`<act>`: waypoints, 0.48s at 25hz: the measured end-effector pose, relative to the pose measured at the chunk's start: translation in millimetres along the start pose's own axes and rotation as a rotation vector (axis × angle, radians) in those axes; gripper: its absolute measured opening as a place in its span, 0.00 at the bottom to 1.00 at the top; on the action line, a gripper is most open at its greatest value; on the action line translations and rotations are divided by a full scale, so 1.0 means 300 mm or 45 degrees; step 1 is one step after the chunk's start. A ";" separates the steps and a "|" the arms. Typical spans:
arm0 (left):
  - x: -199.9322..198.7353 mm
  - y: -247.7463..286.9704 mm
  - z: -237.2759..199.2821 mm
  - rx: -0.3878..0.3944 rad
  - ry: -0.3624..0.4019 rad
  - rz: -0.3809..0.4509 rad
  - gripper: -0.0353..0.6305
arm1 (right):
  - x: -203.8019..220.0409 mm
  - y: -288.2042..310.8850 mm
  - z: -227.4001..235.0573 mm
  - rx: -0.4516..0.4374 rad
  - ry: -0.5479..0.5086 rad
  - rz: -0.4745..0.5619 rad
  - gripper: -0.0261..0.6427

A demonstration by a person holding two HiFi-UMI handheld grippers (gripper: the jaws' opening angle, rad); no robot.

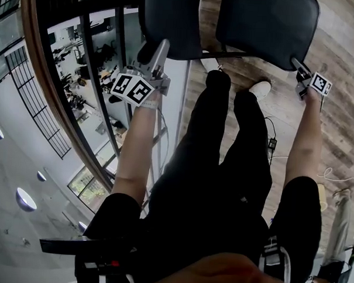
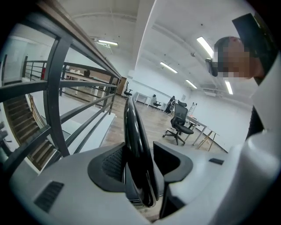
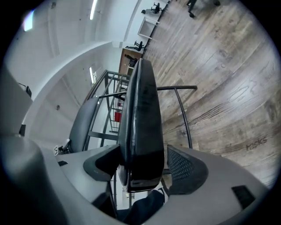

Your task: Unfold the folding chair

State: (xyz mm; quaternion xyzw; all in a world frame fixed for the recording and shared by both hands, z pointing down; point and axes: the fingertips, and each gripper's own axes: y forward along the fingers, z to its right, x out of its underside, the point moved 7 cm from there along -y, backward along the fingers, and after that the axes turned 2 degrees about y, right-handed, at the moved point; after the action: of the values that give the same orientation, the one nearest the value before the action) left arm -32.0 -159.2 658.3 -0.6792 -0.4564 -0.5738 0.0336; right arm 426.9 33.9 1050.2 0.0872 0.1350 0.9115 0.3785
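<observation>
Open office (desks (image 2: 199, 125), swivel chairs (image 2: 180, 121)).

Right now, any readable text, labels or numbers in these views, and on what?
No text reads clearly.
Wood floor: faint lettering, too blurred to read.
White tag: too small to read.
Marker cubes: square patterns only, no letters.

Folding chair (image 1: 267, 24): both dark panels cropped at head view's top edge. Railing (image 1: 34, 61): likewise cropped at the top.
</observation>
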 end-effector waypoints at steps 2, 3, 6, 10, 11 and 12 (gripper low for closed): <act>-0.027 -0.009 0.011 -0.060 0.048 0.011 0.38 | -0.024 -0.036 -0.002 0.190 -0.076 -0.029 0.51; -0.048 -0.021 0.017 -0.103 0.070 0.033 0.38 | -0.041 -0.055 -0.013 0.252 -0.111 -0.010 0.51; -0.132 -0.075 0.037 -0.205 0.156 0.091 0.38 | -0.116 -0.126 -0.140 0.387 -0.251 0.170 0.50; -0.229 -0.113 0.160 -0.088 0.259 0.104 0.36 | -0.215 -0.253 -0.459 0.303 -0.406 0.387 0.38; -0.242 -0.131 0.214 -0.048 0.293 0.103 0.25 | -0.208 -0.297 -0.541 0.242 -0.414 0.427 0.28; -0.254 -0.154 0.269 -0.008 0.325 0.100 0.12 | -0.187 -0.342 -0.625 0.191 -0.421 0.460 0.17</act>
State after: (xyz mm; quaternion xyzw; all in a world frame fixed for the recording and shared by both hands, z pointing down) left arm 3.7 -130.5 547.2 -0.6182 -0.4196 -0.6552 0.1115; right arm 485.5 29.6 837.2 0.2857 0.1207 0.9251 0.2191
